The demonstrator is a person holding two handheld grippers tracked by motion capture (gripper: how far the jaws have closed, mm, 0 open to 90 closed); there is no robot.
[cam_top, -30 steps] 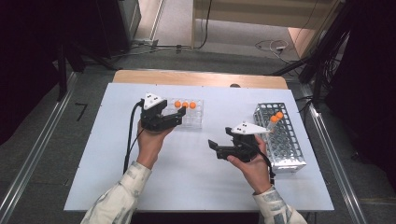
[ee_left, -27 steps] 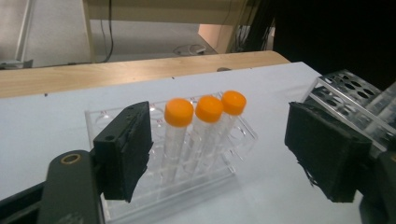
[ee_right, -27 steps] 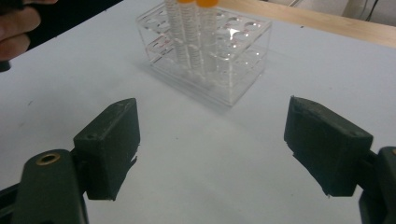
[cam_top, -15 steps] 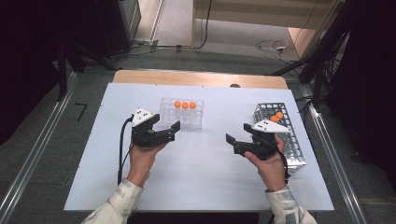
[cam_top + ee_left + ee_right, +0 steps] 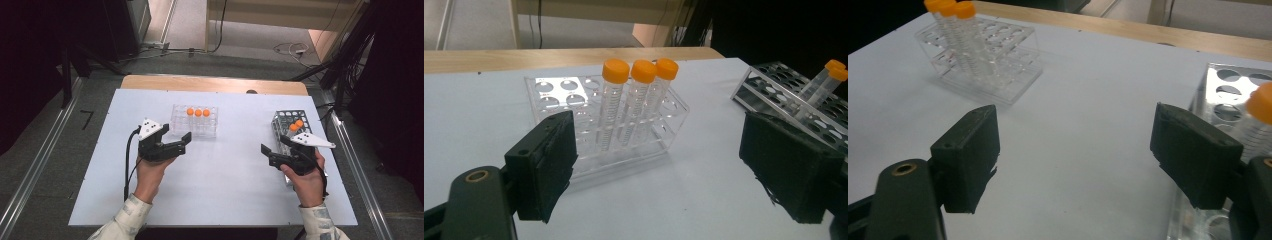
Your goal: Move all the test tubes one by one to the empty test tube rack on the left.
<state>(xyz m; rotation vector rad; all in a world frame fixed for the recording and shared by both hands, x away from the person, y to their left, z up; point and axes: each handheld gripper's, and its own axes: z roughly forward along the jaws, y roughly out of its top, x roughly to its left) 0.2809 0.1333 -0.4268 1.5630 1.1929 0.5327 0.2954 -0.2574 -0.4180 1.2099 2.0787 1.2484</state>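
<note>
A clear plastic rack (image 5: 195, 121) (image 5: 609, 145) (image 5: 985, 62) stands at the table's middle back and holds three orange-capped tubes (image 5: 198, 113) (image 5: 634, 100) (image 5: 950, 30) upright. A metal wire rack (image 5: 289, 135) (image 5: 784, 92) (image 5: 1233, 100) at the right holds two orange-capped tubes (image 5: 296, 125) (image 5: 826, 82). My left gripper (image 5: 186, 141) (image 5: 659, 175) is open, just in front and left of the clear rack, with nothing between its jaws. My right gripper (image 5: 272, 150) (image 5: 1075, 160) is open and empty beside the metal rack's front left.
The white table top (image 5: 215, 180) is bare in front of both racks. A wooden strip (image 5: 210, 84) runs along its far edge. Cables lie on the floor beyond (image 5: 290, 49), and metal rails (image 5: 30, 175) flank the table.
Both grippers have drawn back toward the person. The left one has left the clear rack and moved left and nearer. The right one has shifted right, alongside the metal rack.
</note>
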